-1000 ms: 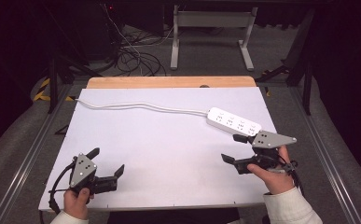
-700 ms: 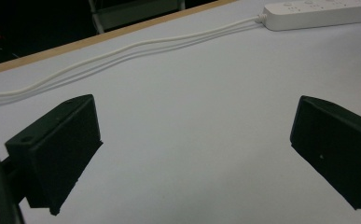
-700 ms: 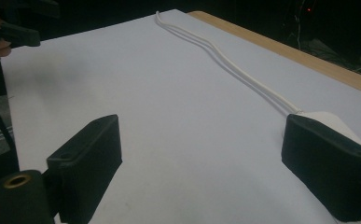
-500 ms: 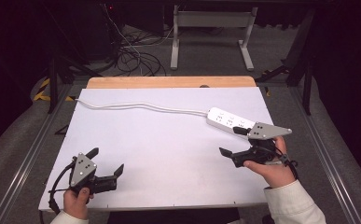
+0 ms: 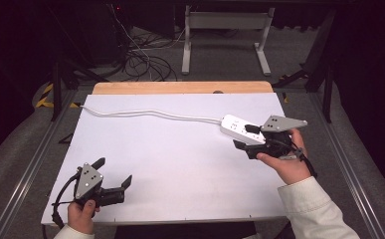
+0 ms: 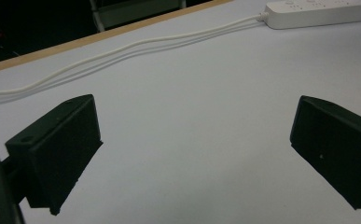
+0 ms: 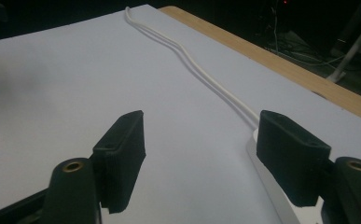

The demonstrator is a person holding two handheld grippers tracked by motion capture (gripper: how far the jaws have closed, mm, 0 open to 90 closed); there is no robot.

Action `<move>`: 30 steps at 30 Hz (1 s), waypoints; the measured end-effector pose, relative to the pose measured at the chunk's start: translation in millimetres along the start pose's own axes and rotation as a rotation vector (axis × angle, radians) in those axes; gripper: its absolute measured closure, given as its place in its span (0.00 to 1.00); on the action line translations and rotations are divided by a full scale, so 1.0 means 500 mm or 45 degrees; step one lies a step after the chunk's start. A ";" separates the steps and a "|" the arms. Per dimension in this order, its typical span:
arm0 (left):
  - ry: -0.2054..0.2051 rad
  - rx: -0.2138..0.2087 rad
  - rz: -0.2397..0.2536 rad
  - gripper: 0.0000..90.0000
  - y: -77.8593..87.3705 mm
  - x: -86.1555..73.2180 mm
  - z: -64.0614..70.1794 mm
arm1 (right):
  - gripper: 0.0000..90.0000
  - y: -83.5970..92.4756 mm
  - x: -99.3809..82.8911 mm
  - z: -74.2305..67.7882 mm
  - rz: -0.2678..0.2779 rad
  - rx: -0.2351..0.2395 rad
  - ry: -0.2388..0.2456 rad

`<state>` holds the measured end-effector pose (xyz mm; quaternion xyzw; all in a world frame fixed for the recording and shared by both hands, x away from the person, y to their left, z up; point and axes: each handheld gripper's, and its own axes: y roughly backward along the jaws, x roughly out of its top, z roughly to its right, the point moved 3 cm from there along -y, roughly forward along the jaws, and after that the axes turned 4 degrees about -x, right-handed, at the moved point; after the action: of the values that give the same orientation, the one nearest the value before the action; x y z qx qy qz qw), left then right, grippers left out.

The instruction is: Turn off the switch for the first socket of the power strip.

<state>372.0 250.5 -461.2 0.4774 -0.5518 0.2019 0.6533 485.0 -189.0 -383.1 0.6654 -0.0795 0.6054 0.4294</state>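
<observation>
High view, table: white table top point(image 5: 180, 164) with a wooden strip along its far edge, on a grey floor with dark surroundings.
Stand: a pale metal frame point(image 5: 225, 35) stands on the floor beyond the table, with loose dark cables point(image 5: 145, 62) beside it.
Cord: a white cord point(image 5: 150, 114) runs from the far left corner of the table across to the power strip; in the right gripper view it winds away toward the far edge point(image 7: 187, 56).
Power strip: white power strip point(image 5: 237, 128) lies flat on the right part of the table, partly covered by the right gripper; in the left gripper view its end shows at the top right point(image 6: 322, 11).
Right gripper: right gripper point(image 5: 246, 138) is held by the right hand point(image 5: 284, 162) just over the near end of the power strip, jaws spread apart, one on each side of the strip's end, nothing clamped between them.
Left gripper: left gripper point(image 5: 113, 173) is held by the left hand point(image 5: 80, 216) low at the near left corner, well apart from the power strip, jaws spread wide over bare table.
</observation>
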 end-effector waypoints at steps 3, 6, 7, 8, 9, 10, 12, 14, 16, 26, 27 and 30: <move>-0.001 -0.001 0.000 0.02 0.000 0.000 0.001 | 0.39 -0.005 0.008 0.009 -0.012 -0.009 -0.019; -0.001 -0.003 0.000 0.02 0.000 0.001 0.001 | 0.41 -0.010 0.013 0.019 -0.025 -0.020 -0.035; -0.001 -0.003 0.000 0.02 0.001 0.001 0.001 | 0.42 -0.014 0.015 0.023 -0.030 -0.025 -0.044; 0.000 -0.003 0.001 0.02 0.001 0.001 0.001 | 0.42 -0.016 0.016 0.027 -0.039 -0.031 -0.048; 0.000 -0.003 0.000 0.02 0.001 0.001 0.001 | 0.42 -0.016 0.016 0.027 -0.039 -0.031 -0.048; 0.001 -0.003 0.000 0.02 0.000 0.001 0.001 | 0.42 -0.019 0.017 0.030 -0.045 -0.041 -0.054; 0.002 -0.003 -0.001 0.02 0.000 0.000 0.001 | 0.45 -0.028 0.021 0.038 -0.062 -0.053 -0.060; 0.002 -0.003 0.000 0.02 0.000 0.000 0.000 | 0.47 -0.035 0.024 0.044 -0.068 -0.063 -0.070; 0.003 -0.004 0.001 0.02 0.000 0.000 0.000 | 0.50 -0.043 0.026 0.052 -0.072 -0.073 -0.076; 0.003 -0.010 -0.001 0.02 0.001 0.000 -0.001 | 0.51 -0.087 0.030 0.092 -0.116 -0.130 -0.075; 0.002 -0.014 -0.001 0.02 0.001 0.000 0.000 | 0.52 -0.096 0.029 0.099 -0.123 -0.137 -0.082; 0.001 -0.015 -0.001 0.02 0.001 0.000 0.000 | 0.53 -0.108 0.028 0.112 -0.121 -0.155 -0.077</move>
<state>371.7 250.8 -461.0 0.4736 -0.5527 0.1984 0.6564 563.9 -187.1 -390.7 0.6592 -0.0973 0.5580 0.4947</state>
